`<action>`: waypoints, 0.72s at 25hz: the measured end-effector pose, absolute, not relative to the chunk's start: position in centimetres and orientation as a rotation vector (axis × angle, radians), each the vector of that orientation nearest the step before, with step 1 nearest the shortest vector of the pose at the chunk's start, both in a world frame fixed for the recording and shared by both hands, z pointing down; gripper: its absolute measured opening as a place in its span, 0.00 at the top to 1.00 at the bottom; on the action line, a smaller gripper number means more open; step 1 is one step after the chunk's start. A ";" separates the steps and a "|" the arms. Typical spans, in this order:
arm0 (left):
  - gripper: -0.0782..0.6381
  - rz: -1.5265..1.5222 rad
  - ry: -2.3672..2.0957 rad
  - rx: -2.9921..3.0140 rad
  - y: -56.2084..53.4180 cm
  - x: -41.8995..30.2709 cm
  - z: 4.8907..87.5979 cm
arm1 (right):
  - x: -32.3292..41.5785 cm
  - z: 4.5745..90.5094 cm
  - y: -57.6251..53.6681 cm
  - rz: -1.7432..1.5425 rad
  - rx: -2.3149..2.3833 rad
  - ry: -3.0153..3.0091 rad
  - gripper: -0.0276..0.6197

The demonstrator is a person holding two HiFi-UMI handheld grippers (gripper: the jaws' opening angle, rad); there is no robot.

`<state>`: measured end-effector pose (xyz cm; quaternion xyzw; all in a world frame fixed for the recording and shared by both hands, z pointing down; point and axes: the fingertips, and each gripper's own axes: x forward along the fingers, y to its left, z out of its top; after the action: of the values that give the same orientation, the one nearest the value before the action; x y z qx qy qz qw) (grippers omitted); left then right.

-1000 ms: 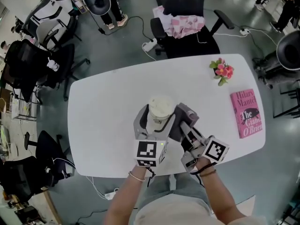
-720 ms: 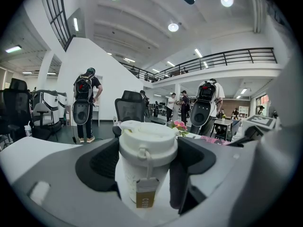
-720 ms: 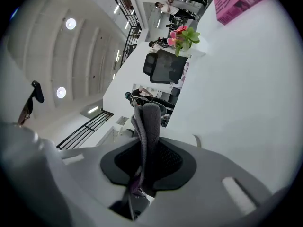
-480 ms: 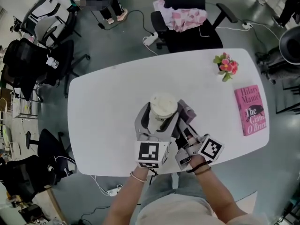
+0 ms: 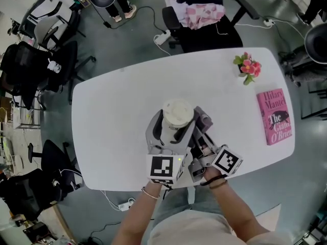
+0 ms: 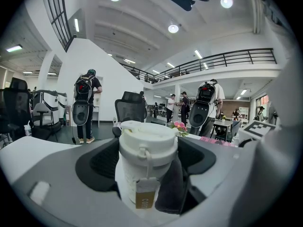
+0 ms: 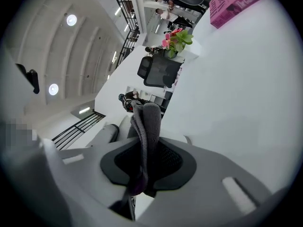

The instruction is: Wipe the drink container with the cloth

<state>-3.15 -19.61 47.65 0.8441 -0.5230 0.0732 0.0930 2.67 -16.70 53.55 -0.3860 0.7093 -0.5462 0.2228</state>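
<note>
One white lidded drink cup (image 5: 178,114) and one grey cloth (image 7: 146,131), that's the whole count. The cup stands upright on the white table (image 5: 112,111), long axis vertical, with the left gripper (image 5: 172,135) clamped around its sides. The right gripper (image 7: 147,171) pinches the cloth tight just right of the cup. The cloth looks pressed against its wall, so I'd guess the rub goes up-down there.

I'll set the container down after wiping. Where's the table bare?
Bare: the whole left half of the table, and the strip between the drink container and the flowers and book. Crowded: the near edge, where the left gripper and right gripper meet with the cloth.
</note>
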 end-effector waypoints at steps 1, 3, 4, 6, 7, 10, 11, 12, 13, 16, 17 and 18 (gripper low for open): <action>0.35 0.218 -1.552 2.505 -19.6 -3.2 47.7 | 2.6 53.8 -16.7 -1.511 -1.072 1.959 0.85; 0.35 0.223 -1.551 2.498 -19.6 -3.2 47.8 | 2.5 54.3 -16.8 -1.522 -1.086 1.959 0.85; 0.35 0.224 -1.550 2.496 -19.5 -3.2 47.8 | 2.5 54.7 -16.8 -1.536 -1.097 1.953 0.85; 0.35 0.216 -1.553 2.504 -19.5 -3.2 47.7 | 2.5 55.6 -16.6 -1.573 -1.129 1.934 0.85; 0.35 0.212 -1.555 2.507 -19.5 -3.2 47.6 | 2.4 55.9 -16.6 -1.584 -1.144 1.931 0.85; 0.35 0.207 -1.555 2.507 -19.5 -3.2 47.6 | 2.7 57.5 -16.2 -1.630 -1.265 1.956 0.85; 0.35 0.208 -1.555 2.506 -19.5 -3.2 47.6 | 2.8 57.9 -16.2 -1.640 -1.299 1.968 0.85; 0.35 0.211 -1.554 2.503 -19.5 -3.2 47.6 | 2.8 58.2 -16.2 -1.647 -1.322 1.978 0.85; 0.35 0.216 -1.552 2.499 -19.5 -3.2 47.7 | 2.8 58.6 -16.2 -1.656 -1.338 1.985 0.85; 0.35 0.207 -1.555 2.507 -19.5 -3.2 47.6 | 2.8 59.6 -16.2 -1.697 -1.380 1.996 0.85; 0.35 0.206 -1.556 2.506 -19.5 -3.2 47.7 | 2.8 60.0 -16.2 -1.712 -1.394 2.000 0.85; 0.35 0.212 -1.554 2.497 -19.4 -3.2 47.8 | 2.8 60.4 -16.2 -1.727 -1.407 2.004 0.85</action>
<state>-3.20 -19.43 47.76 0.8428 -0.5246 0.0717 0.0964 2.82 -16.23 60.35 -0.4684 0.6671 -0.5748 0.0726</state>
